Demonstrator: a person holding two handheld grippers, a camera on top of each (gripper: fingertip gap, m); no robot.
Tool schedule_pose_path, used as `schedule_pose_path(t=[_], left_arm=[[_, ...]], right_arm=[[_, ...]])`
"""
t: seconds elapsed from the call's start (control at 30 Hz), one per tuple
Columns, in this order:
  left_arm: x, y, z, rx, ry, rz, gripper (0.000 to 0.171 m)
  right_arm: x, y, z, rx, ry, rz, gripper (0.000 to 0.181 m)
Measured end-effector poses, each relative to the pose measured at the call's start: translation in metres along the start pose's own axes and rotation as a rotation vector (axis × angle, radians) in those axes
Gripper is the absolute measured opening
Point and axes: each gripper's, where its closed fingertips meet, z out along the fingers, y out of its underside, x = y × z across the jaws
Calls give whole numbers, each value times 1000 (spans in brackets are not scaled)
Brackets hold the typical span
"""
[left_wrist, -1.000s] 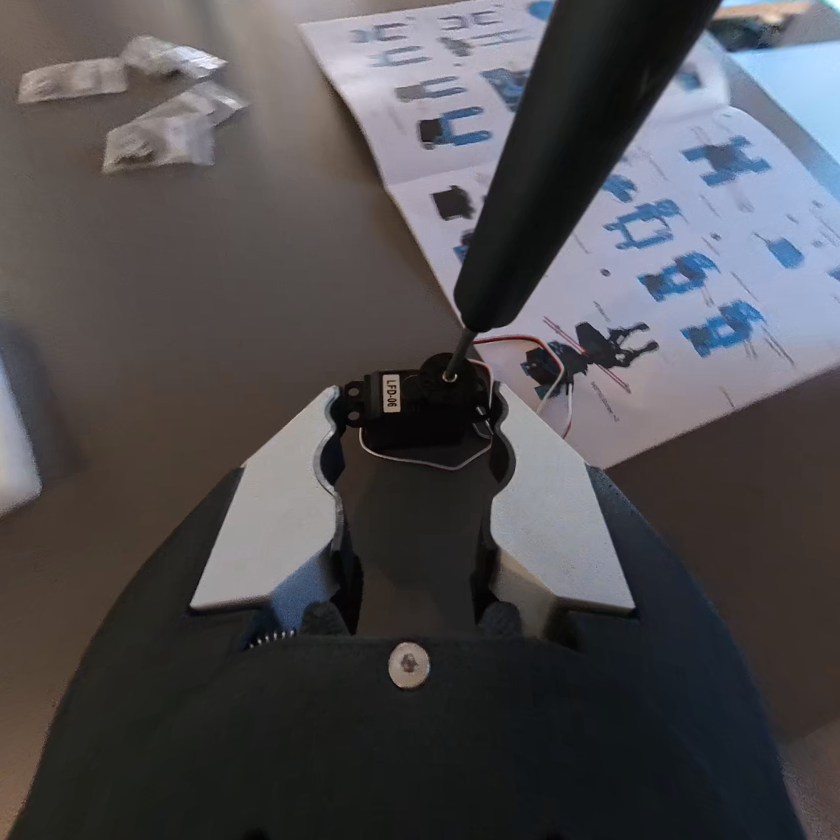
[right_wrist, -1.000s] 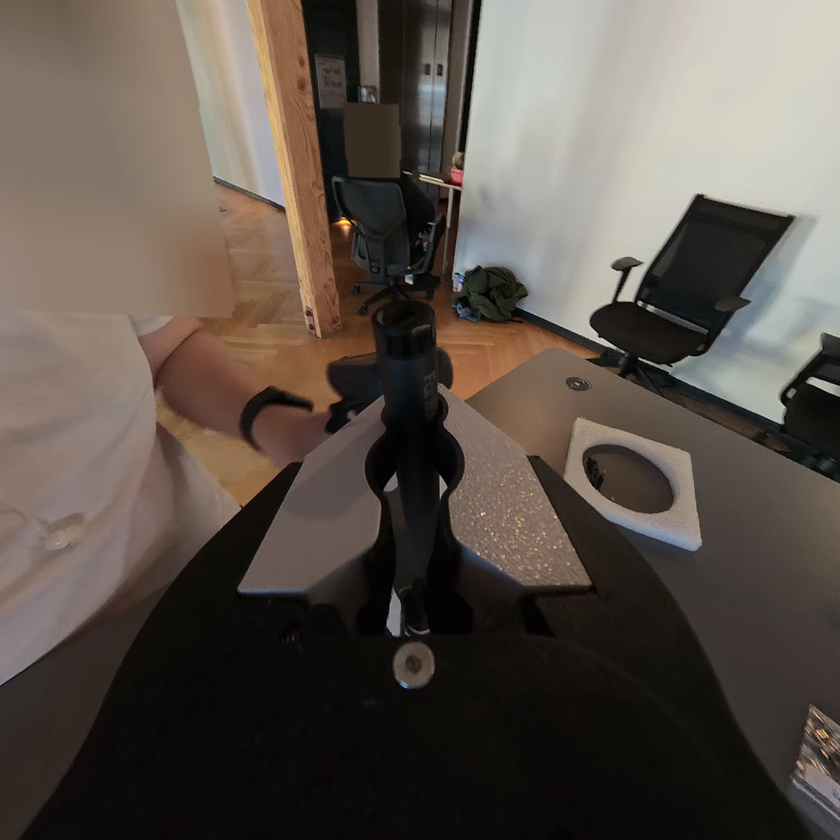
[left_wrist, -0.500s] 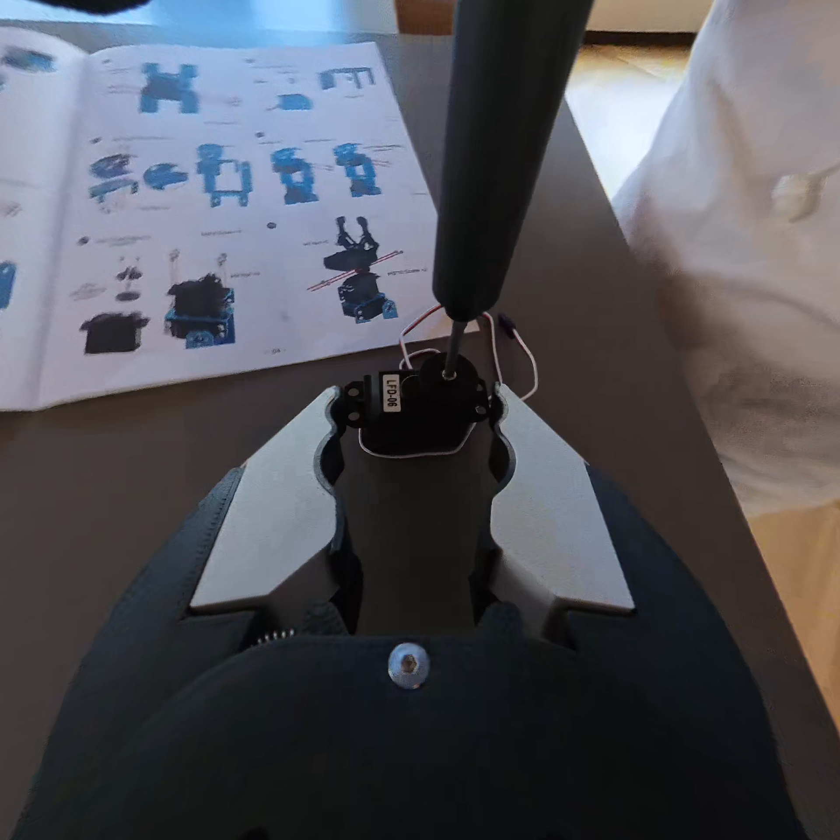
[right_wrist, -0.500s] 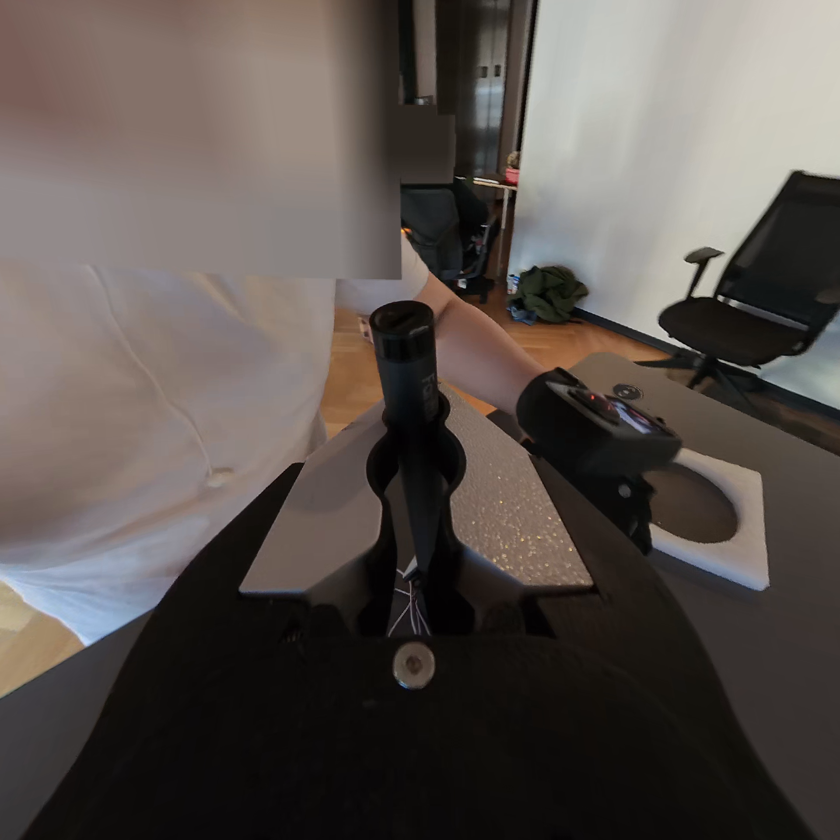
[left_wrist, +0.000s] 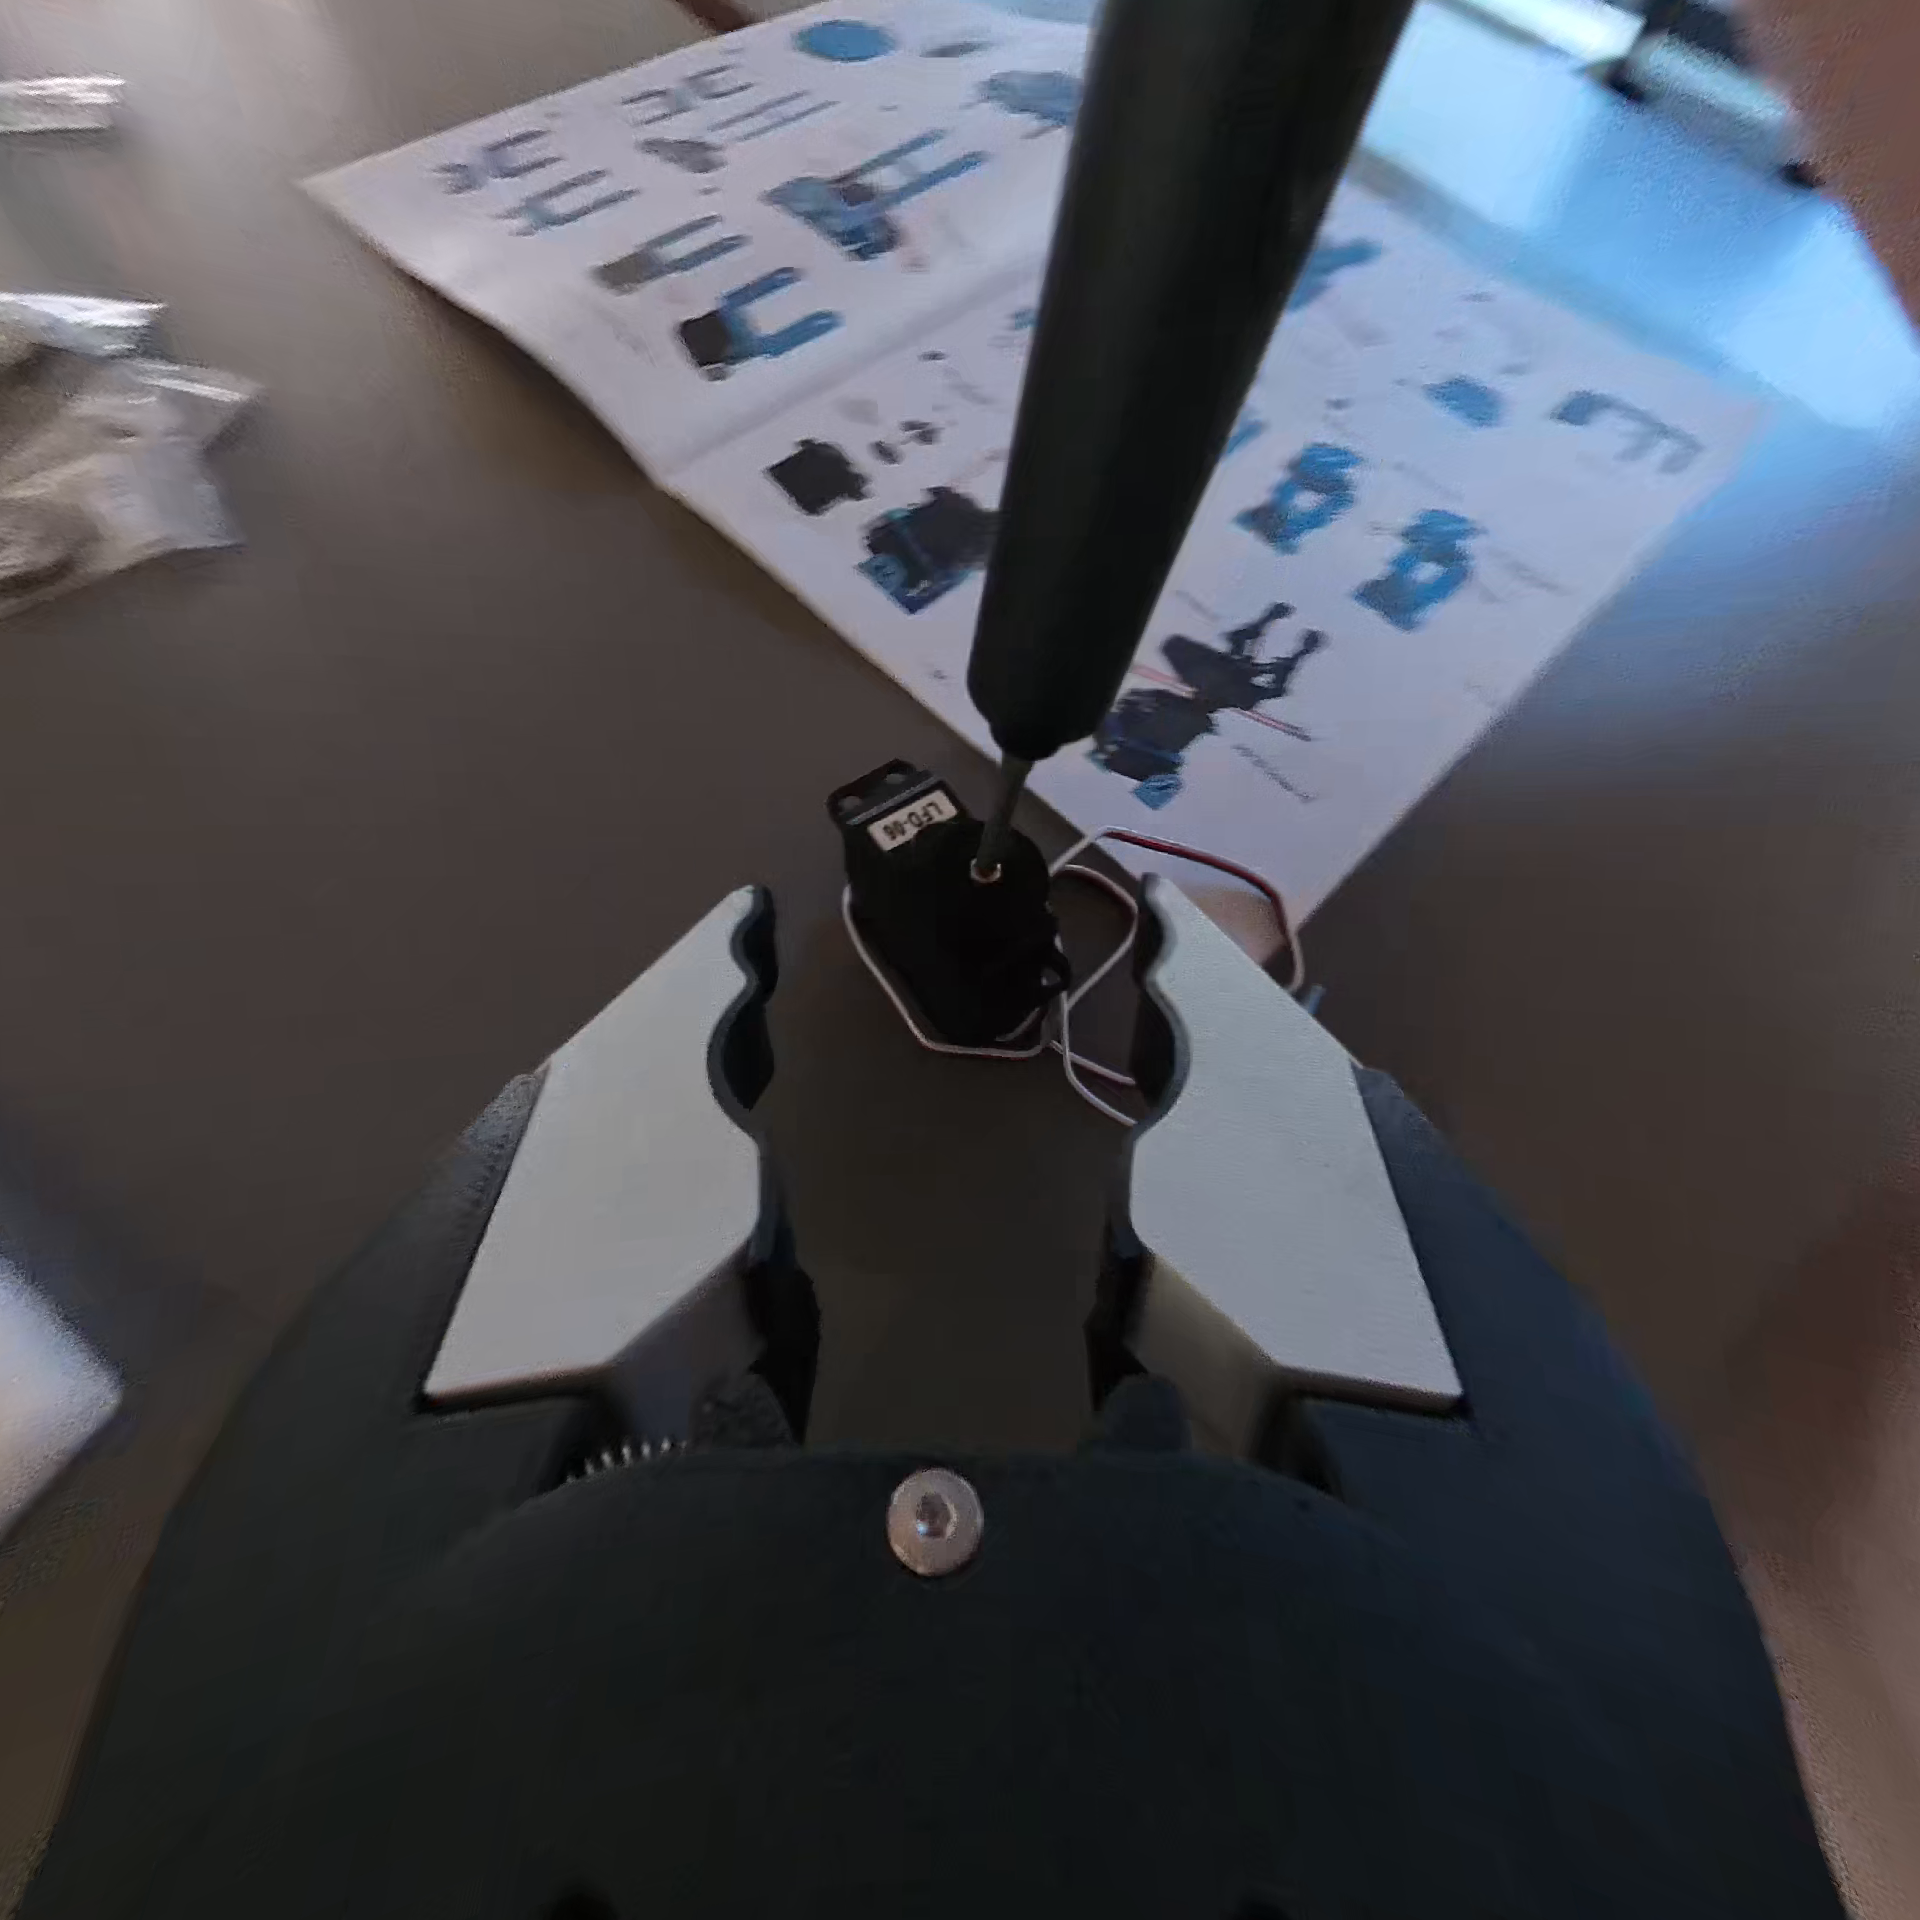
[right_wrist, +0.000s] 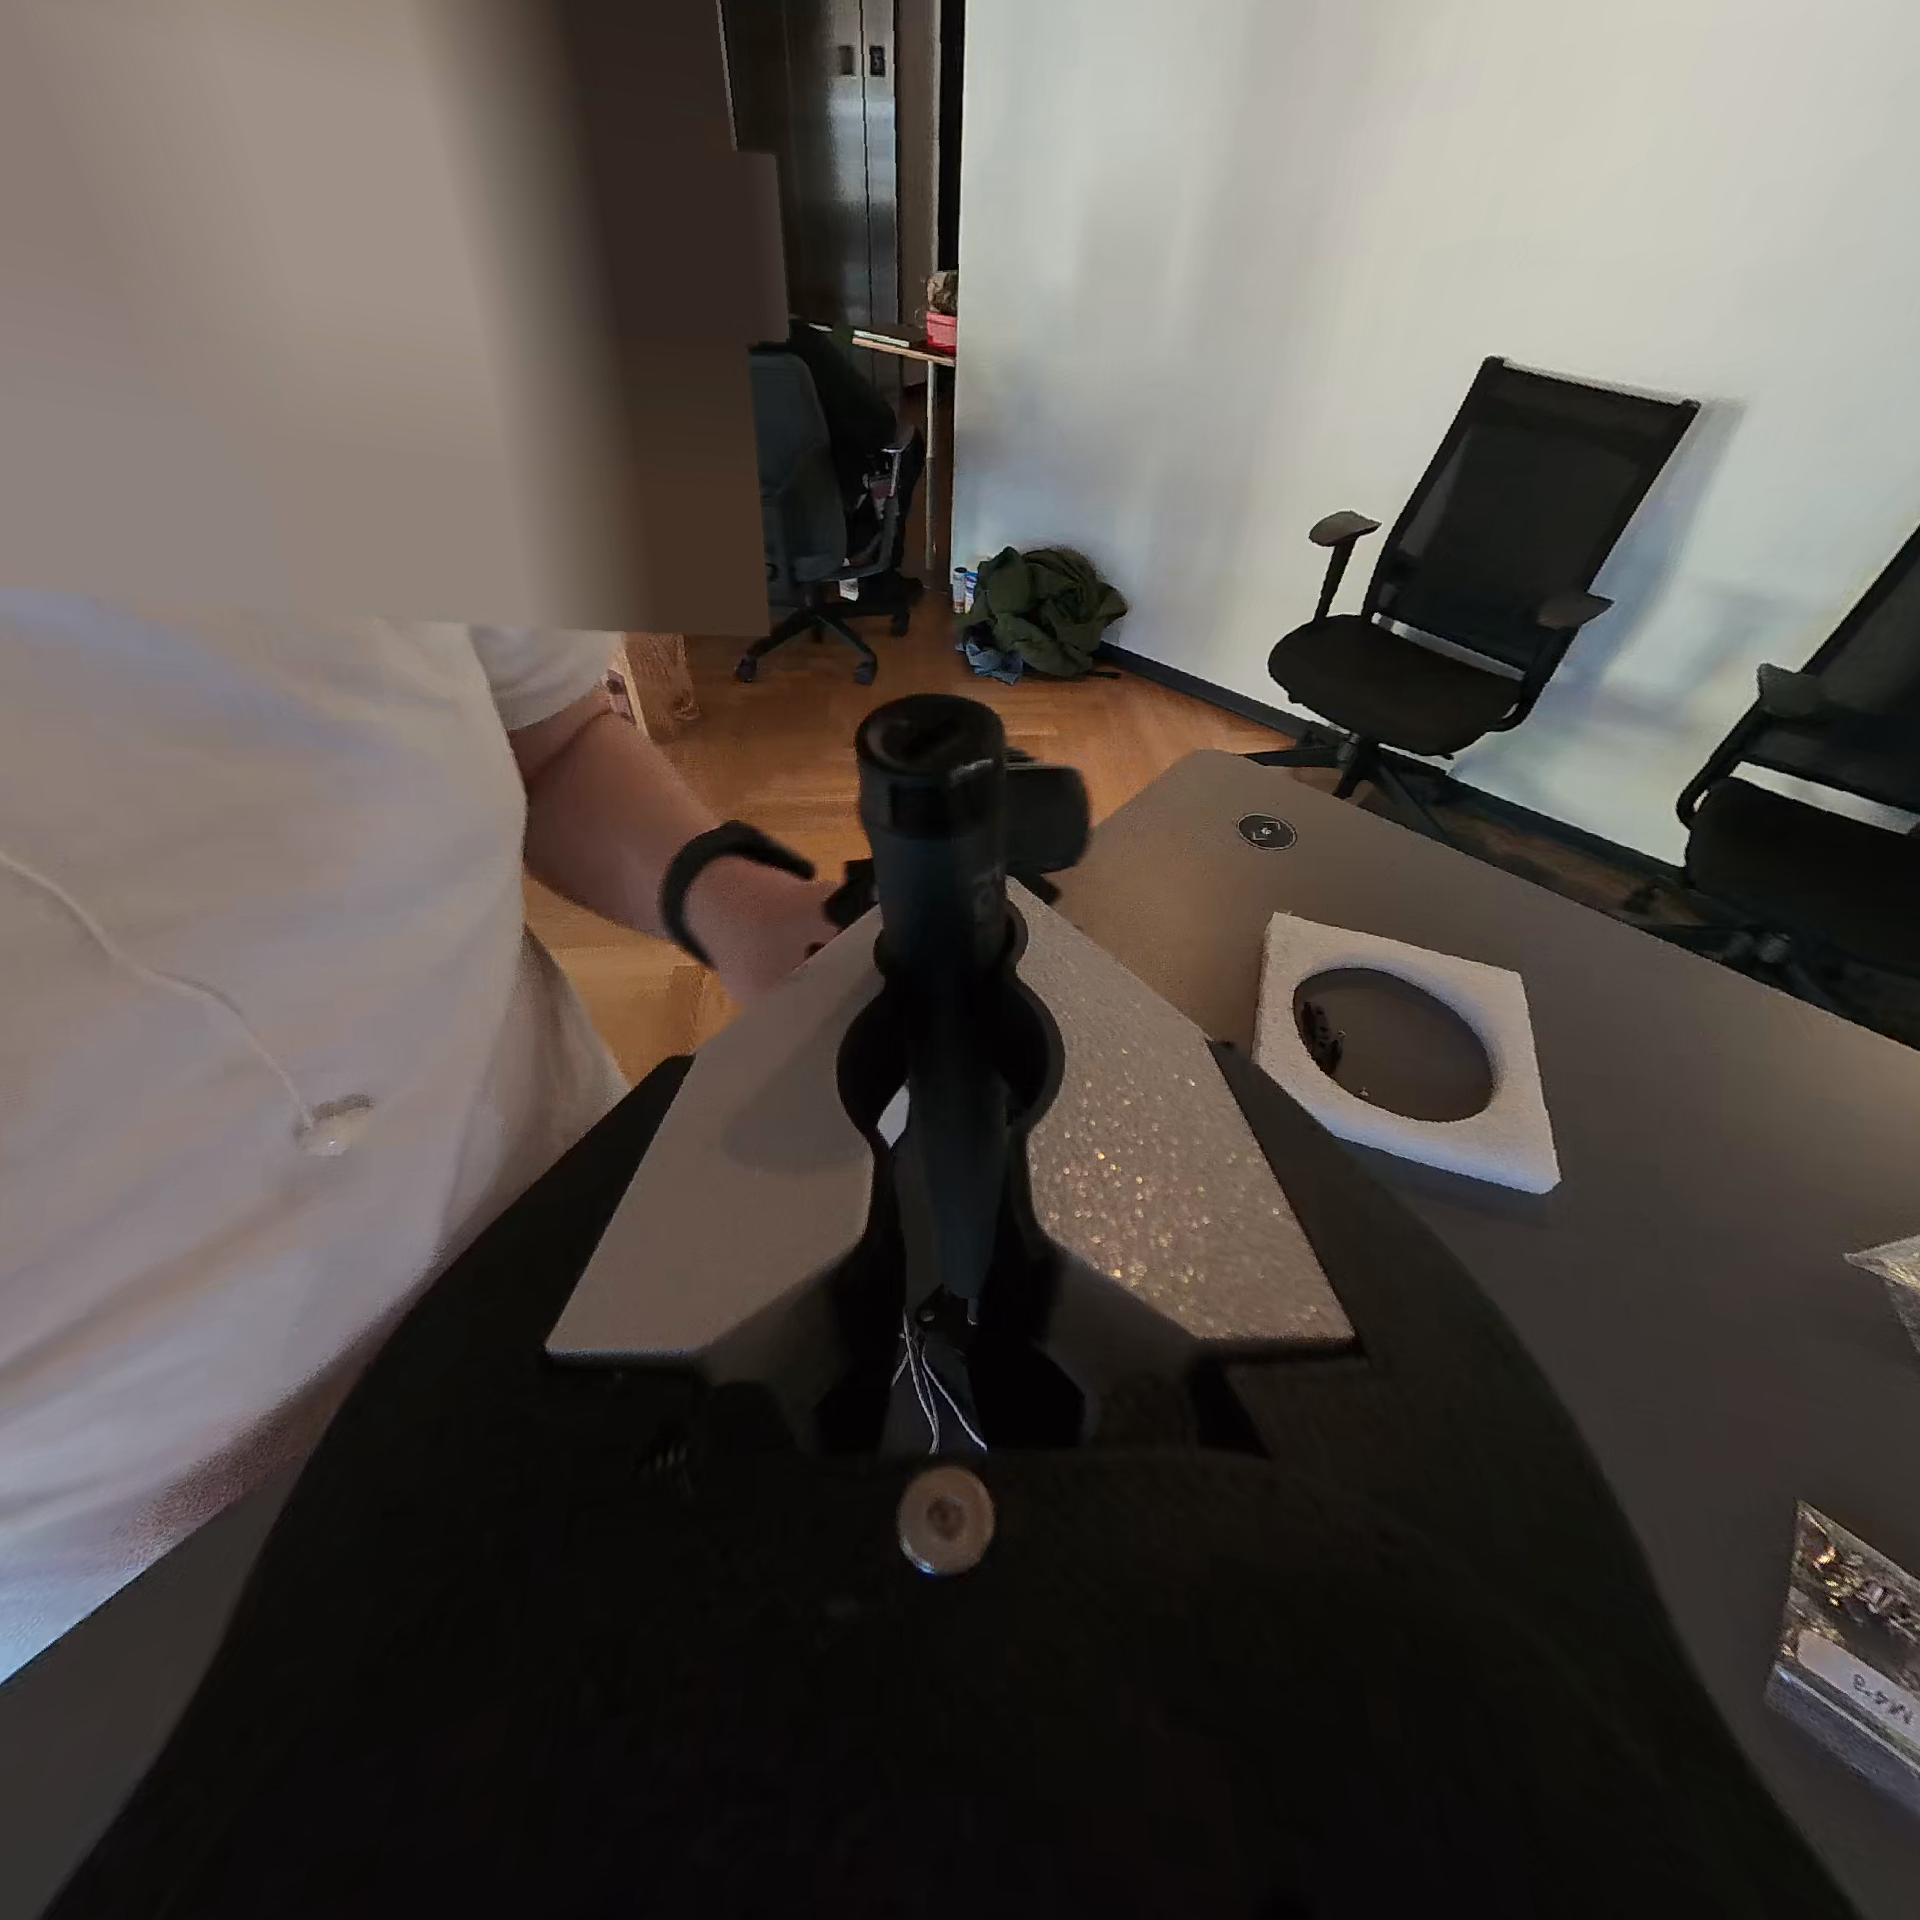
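**Screwdriver bit seated in a servo, with the second gripper standing open behind it**

The dark table (left_wrist: 312, 831) fills both views and bears everything else. In the upper centre and right of the left wrist view lies an unfolded instruction sheet (left_wrist: 935, 343) printed with blue and black diagrams, flat and close to the work, probably so it can be consulted. Blurred clear plastic bags (left_wrist: 94, 478) lie at the left edge, well apart from it.

The left gripper (left_wrist: 951, 914) occupies the lower half of its view. Its jaws stand apart and grip nothing; the small black servo (left_wrist: 951, 914) sits just beyond the fingertips, touching neither, with its thin wires (left_wrist: 1132, 883) looping past the right finger. The dark screwdriver (left_wrist: 1143, 364) descends from the top of the frame, its narrow bit resting in the centre of the servo's round top, steep enough to press down on it.

The right wrist view shows what the left cannot: the right gripper (right_wrist: 940, 935) is closed around the screwdriver's body (right_wrist: 940, 935), whose butt end points toward the camera's far field. It also shows a white foam square (right_wrist: 1403, 1070) with a round hole at centre right, a person's white shirt (right_wrist: 208, 935), a black wristband (right_wrist: 717, 873), and office chairs (right_wrist: 1455, 623). The servo is all but hidden there.
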Motion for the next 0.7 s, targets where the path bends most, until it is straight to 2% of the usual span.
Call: schedule_pose_path(t=[0.07, 0.13, 0.33, 0.5, 0.7], left_arm=[[-5, -2, 0, 11, -121, -2, 53], [0, -5, 1, 23, -132, -21, 32], [-1, 0, 9, -25, -127, -65, 30], [11, 0, 15, -50, 108, 144, 22], [19, 8, 5, -62, 506, 390, 21]], right_arm=[[-2, 0, 1, -5, 6, -14, 8], [-4, 0, 1, -10, 3, -25, 8], [-9, 1, -2, -12, -64, -42, 9], [-17, 2, -6, -8, -203, -61, 8], [-22, 1, -11, 22, -355, -91, 8]])
